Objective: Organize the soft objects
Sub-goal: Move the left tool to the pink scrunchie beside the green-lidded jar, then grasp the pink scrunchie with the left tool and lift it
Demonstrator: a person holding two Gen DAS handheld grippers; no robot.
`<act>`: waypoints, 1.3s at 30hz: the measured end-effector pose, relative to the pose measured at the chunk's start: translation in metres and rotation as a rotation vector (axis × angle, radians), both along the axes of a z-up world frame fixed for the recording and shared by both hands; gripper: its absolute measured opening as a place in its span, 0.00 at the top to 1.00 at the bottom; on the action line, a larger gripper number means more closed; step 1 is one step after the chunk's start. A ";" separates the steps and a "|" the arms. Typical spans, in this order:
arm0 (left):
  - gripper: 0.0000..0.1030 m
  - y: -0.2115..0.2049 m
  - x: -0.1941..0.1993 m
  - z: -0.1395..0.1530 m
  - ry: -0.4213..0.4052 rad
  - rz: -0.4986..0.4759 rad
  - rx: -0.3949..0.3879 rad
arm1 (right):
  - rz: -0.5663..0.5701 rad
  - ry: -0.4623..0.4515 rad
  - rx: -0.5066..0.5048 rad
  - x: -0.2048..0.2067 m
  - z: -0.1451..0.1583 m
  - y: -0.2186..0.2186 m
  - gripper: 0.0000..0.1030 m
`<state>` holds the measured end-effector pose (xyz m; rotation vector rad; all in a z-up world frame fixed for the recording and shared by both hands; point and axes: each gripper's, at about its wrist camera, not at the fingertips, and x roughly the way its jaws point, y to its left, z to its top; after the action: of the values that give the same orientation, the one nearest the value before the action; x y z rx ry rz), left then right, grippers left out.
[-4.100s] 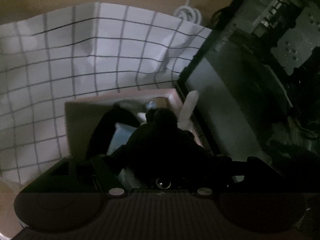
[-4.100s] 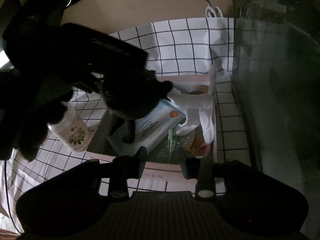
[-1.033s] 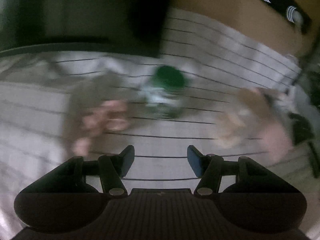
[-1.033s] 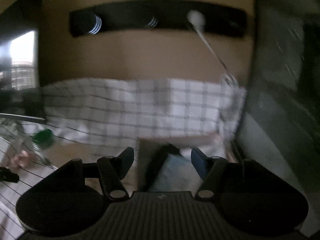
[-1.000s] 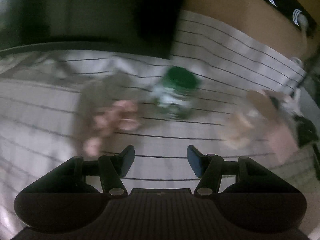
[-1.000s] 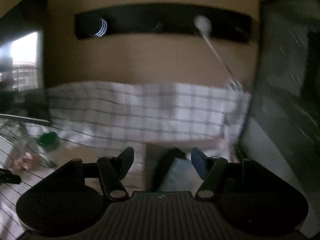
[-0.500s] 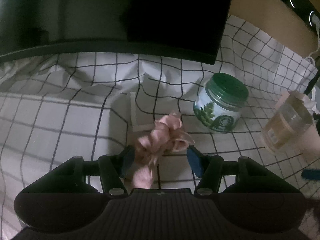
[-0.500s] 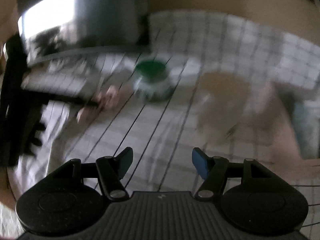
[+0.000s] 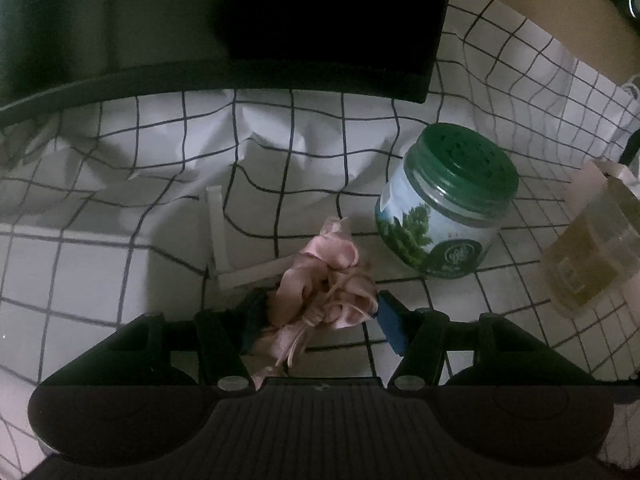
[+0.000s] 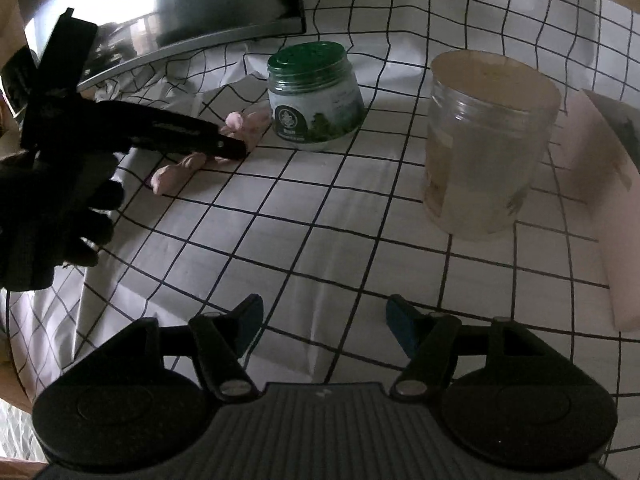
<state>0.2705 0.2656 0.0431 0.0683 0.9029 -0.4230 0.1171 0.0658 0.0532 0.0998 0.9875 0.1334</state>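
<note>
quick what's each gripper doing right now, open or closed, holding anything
Left gripper: open, its fingers straddling the crumpled pink fabric bow on the checked cloth, not yet clamped.
Right gripper: open, holding nothing.

Satiny pink ribbon [image 9: 328, 280] on matt, creased cloth [image 9: 120, 272] — glossy jar [image 9: 444, 220] beside.

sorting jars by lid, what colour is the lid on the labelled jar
Dark green lid, clearest in the right wrist view.
</note>
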 end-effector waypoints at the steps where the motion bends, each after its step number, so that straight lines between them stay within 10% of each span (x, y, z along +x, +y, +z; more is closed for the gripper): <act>1: 0.34 -0.002 0.001 -0.001 -0.001 0.001 0.002 | 0.004 -0.001 0.002 -0.001 0.000 0.001 0.27; 21: 0.19 -0.022 -0.004 -0.009 -0.058 -0.010 0.077 | 0.051 -0.025 0.054 -0.010 -0.006 0.005 0.00; 28: 0.76 0.002 -0.010 -0.003 -0.077 0.074 0.057 | 0.090 0.005 0.005 -0.006 -0.006 0.011 0.02; 39: 0.79 0.104 -0.079 0.056 -0.169 0.231 -0.196 | 0.219 -0.218 -0.073 0.023 0.053 0.054 0.16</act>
<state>0.1915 0.3692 0.0992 -0.1762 0.6901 -0.2829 0.1396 0.1199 0.1059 -0.0885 0.7828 0.3022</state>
